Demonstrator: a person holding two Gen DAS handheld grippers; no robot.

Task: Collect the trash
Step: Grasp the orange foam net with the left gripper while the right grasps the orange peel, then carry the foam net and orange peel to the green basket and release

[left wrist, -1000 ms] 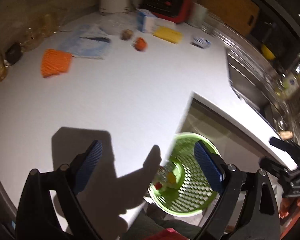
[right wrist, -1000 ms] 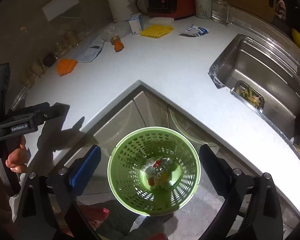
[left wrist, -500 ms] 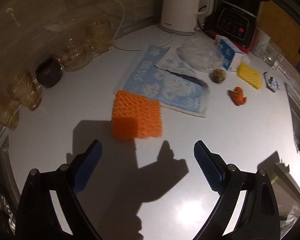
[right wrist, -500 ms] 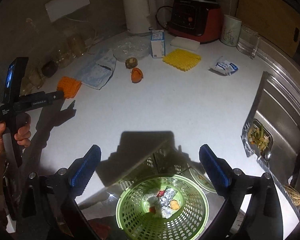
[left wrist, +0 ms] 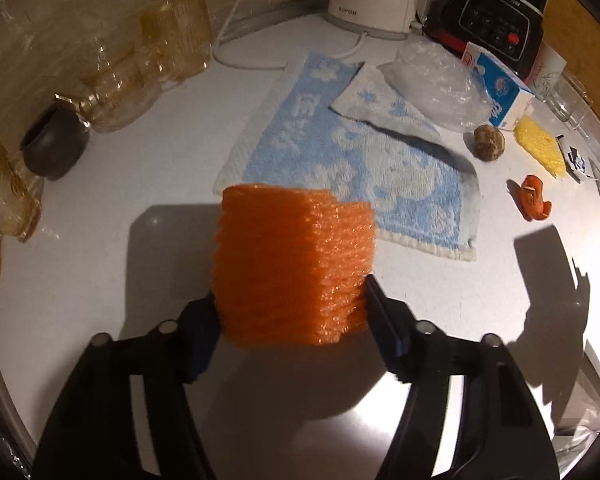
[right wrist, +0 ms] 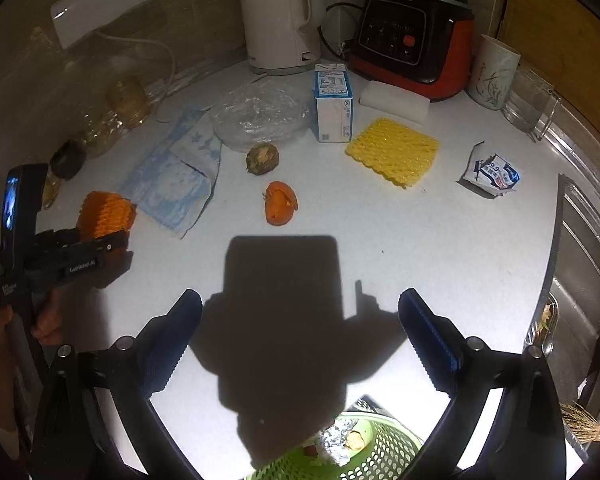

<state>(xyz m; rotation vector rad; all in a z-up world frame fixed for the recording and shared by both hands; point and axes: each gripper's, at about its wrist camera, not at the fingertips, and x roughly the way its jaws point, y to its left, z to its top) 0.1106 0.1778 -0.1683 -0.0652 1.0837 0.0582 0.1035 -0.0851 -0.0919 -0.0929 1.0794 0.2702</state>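
Observation:
My left gripper (left wrist: pixel 290 320) is shut on an orange foam fruit net (left wrist: pixel 294 264), tilted up off the white counter (left wrist: pixel 140 200); both also show at the left of the right wrist view, gripper (right wrist: pixel 100 246) and net (right wrist: pixel 106 212). My right gripper (right wrist: pixel 300 336) is open and empty above the counter's front. Orange peel (right wrist: pixel 281 202), a brown fruit core (right wrist: pixel 262 157), a yellow foam net (right wrist: pixel 392 151), a torn wrapper (right wrist: pixel 492 174), a milk carton (right wrist: pixel 334 104) and a crumpled plastic bag (right wrist: pixel 260 114) lie on the counter. The green basket (right wrist: pixel 384 454) holds foil scraps below.
A blue towel (left wrist: pixel 340 152) lies behind the orange net. Amber glasses (left wrist: pixel 148 60) and a dark pot (left wrist: pixel 54 144) line the left wall. A white kettle (right wrist: pixel 278 16), a red blender base (right wrist: pixel 414 36), a cup (right wrist: pixel 492 72) stand at the back. The sink (right wrist: pixel 580 280) is right.
My left gripper moved forward onto the orange net, closed on it and tilted it up. My right gripper moved forward over the counter; the basket slid to the bottom edge of its view.

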